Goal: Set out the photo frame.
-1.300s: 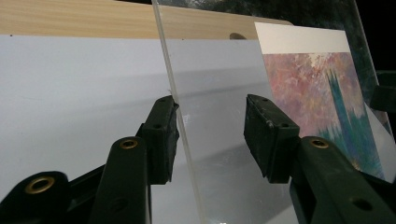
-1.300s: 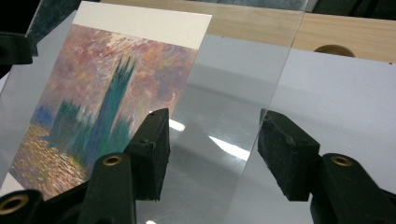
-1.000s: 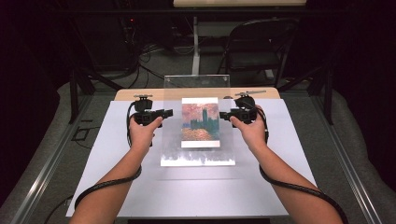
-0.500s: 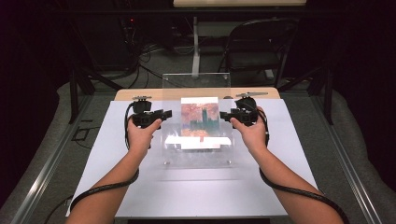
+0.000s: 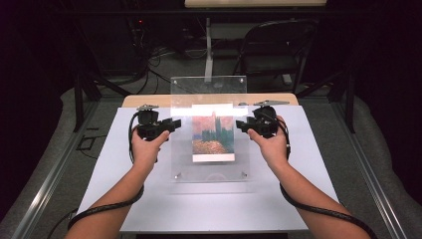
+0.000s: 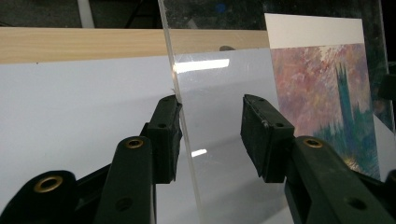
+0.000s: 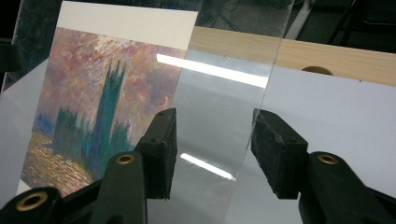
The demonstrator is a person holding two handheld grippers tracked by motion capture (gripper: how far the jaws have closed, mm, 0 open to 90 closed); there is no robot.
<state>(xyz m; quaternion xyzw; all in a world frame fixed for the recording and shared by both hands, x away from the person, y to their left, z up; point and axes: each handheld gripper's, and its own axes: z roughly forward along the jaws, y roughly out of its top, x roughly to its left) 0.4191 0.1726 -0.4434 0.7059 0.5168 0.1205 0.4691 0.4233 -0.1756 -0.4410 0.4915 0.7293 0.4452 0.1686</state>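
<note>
White matte worktop (image 5: pixel 149 199) with pale wood far edge, clear glossy rectangular acrylic sheet (image 5: pixel 209 99) tilted up mid-worktop over painted print (image 5: pixel 213 137), left gripper (image 6: pixel 210 135) and right gripper (image 7: pixel 212 149) jaws parted astride its side edges.

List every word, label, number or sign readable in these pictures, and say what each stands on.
None can be read.
The painting print in the clear acrylic frame shows a tower in teal against a pink sky, with a blank white band above and no caption or signature legible.
The left gripper and right gripper carry no visible markings.
</note>
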